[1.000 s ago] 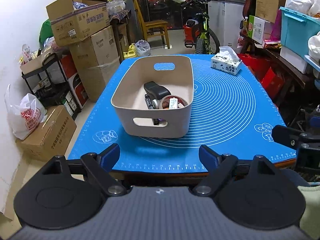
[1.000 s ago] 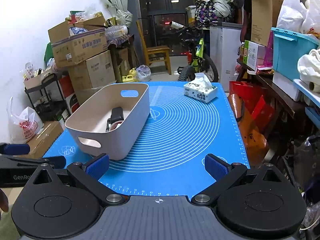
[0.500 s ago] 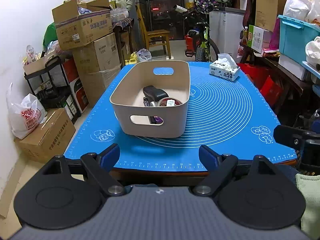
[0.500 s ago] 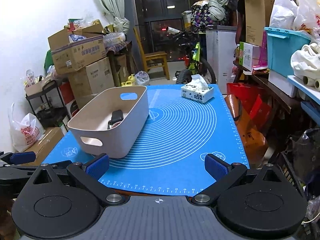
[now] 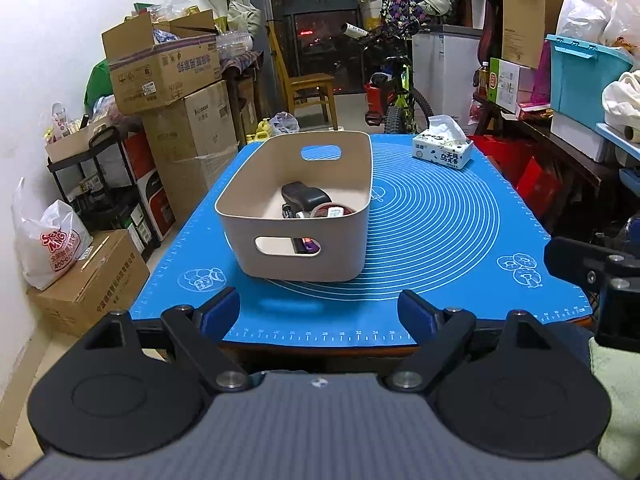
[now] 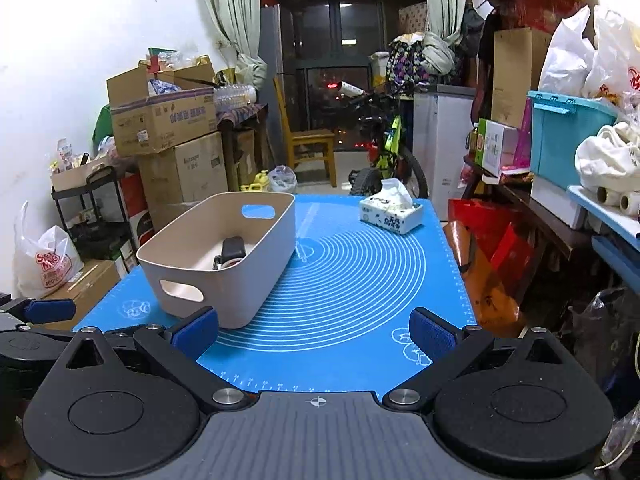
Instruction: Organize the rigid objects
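Tools: 2. Left tool (image 5: 319, 314) jaws spread wide, nothing btwn them, hovering at near edge of tabletop. Right tool (image 6: 314, 332) same: wide apart, empty, over near edge.
Bin: 1 beige bin (image 5: 304, 256) w/ 2 handle cut-outs, sitting on left half of blue mat (image 5: 440, 216), just ahead of left tool.
Items in bin: approx 4 – black chunky thing (image 5: 306, 196), tape roll (image 5: 338, 210), dark pen-like stick (image 5: 289, 212), small purple-tipped bit seen thru near cut-out. Exact count unclear, near wall hides part.
Tissue box: 1 (image 5: 442, 152), far right corner of mat, well apart from bin.
Around tabletop: stacked cartons (image 5: 172, 92) + black shelf rack at left, chair (image 5: 306, 84) and bike (image 5: 394, 92) behind, teal crate (image 5: 580, 72) + shelves at right.
In the way: nothing btwn tools and bin.
Open room: right half of mat bare from bin to right edge; narrow bare strip left of bin; near edge clear.
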`<state>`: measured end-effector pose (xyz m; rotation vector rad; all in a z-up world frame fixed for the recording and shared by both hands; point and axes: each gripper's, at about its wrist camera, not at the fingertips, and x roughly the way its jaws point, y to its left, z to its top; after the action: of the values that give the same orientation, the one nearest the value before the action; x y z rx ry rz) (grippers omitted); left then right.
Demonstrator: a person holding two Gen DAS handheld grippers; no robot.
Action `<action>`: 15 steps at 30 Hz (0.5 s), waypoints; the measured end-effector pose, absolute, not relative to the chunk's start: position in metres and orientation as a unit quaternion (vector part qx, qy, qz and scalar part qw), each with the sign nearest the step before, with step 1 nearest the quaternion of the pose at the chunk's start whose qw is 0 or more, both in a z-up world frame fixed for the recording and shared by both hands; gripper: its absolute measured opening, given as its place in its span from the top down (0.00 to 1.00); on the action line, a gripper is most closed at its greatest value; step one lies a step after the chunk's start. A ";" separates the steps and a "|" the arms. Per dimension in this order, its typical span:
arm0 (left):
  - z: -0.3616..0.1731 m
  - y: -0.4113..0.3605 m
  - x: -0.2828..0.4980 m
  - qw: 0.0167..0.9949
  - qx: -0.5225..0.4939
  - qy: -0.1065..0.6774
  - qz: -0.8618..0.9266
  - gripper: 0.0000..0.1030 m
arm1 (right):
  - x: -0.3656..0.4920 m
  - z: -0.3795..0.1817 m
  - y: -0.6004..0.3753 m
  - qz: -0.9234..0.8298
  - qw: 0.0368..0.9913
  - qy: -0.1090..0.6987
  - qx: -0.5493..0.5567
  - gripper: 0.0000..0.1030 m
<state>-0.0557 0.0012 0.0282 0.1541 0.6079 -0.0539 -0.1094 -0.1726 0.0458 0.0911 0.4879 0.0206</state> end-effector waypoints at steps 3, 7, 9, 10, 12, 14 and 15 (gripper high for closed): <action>0.028 0.001 -0.057 0.952 0.075 0.296 -0.028 0.17 | -0.111 0.046 -0.172 0.009 0.970 0.238 0.043 0.02; 0.027 0.001 -0.057 0.952 0.072 0.295 -0.033 0.17 | -0.112 0.046 -0.170 0.008 0.971 0.238 0.039 0.02; 0.027 0.001 -0.057 0.952 0.073 0.295 -0.033 0.17 | -0.112 0.046 -0.169 0.008 0.971 0.238 0.034 0.02; 0.027 0.001 -0.057 0.952 0.073 0.295 -0.034 0.17 | -0.112 0.045 -0.168 0.008 0.971 0.238 0.031 0.02; 0.027 0.000 -0.057 0.953 0.073 0.293 -0.034 0.17 | -0.112 0.045 -0.167 0.008 0.971 0.237 0.028 0.02; 0.027 0.000 -0.057 0.953 0.073 0.293 -0.035 0.17 | -0.113 0.045 -0.168 0.008 0.971 0.237 0.028 0.02; 0.027 0.000 -0.057 0.953 0.073 0.293 -0.035 0.17 | -0.113 0.045 -0.168 0.007 0.971 0.237 0.029 0.02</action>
<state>-0.0569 -0.0003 0.0266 0.1479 0.5948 -0.0705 -0.1128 -0.1675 0.0452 0.0582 0.4796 0.0145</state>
